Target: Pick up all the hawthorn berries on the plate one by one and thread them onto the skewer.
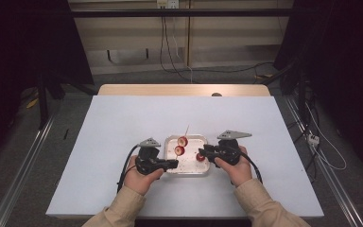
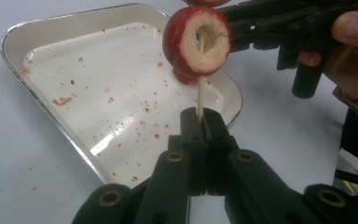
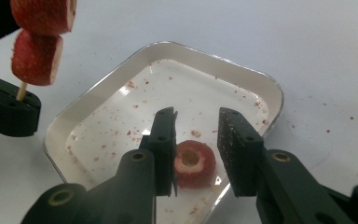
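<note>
Holding a wooden skewer (image 2: pixel 199 100) by its lower end, the left gripper (image 2: pixel 200 122) has its jaws closed tight on the stick, above the near rim of the tray (image 2: pixel 37 100).

- Skewer: rises steeply from the jaws; in the high view its bare tip (image 1: pixel 187 127) points up and away from the person.
- Threaded slices: two red-skinned fruit slices with pale flesh and hollow cores sit on the stick, one (image 2: pixel 196 43) above the jaws, the second (image 3: pixel 44 15) just beyond it.
- Loose slice (image 3: pixel 194 163): lies flat in the tray near one corner, hollow core upward.
- Right gripper (image 3: pixel 196 140): lowered over the tray, jaws apart, standing either side of the loose slice; one pad is at the slice's edge, the other clear of it.
- Tray: shallow, white inside with a metal rim, speckled with red crumbs; rests on the white table (image 1: pixel 123 123) between the two hands.
</note>
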Action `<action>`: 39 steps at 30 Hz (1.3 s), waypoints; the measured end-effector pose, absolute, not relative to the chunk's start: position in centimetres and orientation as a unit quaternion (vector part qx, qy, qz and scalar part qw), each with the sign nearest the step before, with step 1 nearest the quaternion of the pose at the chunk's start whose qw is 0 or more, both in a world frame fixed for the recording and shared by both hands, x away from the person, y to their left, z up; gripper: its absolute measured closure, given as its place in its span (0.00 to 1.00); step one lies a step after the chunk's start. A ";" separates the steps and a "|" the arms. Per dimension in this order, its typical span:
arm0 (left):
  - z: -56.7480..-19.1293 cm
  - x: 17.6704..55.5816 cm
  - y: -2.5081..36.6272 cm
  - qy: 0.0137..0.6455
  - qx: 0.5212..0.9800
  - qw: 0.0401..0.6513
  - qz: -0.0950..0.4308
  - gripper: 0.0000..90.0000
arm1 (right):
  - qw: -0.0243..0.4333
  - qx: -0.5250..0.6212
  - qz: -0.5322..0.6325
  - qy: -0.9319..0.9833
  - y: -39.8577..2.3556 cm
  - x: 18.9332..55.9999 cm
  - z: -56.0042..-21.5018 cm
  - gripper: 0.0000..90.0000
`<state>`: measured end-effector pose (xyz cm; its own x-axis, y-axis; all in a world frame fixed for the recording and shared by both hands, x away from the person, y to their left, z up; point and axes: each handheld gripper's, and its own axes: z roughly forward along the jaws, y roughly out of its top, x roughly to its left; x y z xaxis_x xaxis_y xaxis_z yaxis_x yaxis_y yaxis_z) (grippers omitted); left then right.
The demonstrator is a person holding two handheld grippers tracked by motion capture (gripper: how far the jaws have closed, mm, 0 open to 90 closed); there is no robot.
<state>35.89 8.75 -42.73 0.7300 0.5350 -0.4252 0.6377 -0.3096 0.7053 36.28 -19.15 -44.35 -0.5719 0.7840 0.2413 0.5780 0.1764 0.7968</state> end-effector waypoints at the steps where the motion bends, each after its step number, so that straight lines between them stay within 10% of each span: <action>1: -42.7 35.9 8.8 0.362 0.808 0.462 -0.055 0.99 | 0.116 0.445 0.454 0.763 -19.1 36.3 -44.4 0.76; 39: -42.3 36.0 9.1 0.363 0.804 0.468 -0.050 0.99 | 0.098 0.461 0.455 0.755 -18.6 36.2 -45.3 0.72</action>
<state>35.95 9.06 -42.29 0.7313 0.5373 -0.4202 0.6305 -0.2975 0.7169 36.15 -18.57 -45.26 -0.5553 0.7859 0.2720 0.6075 0.1600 0.7780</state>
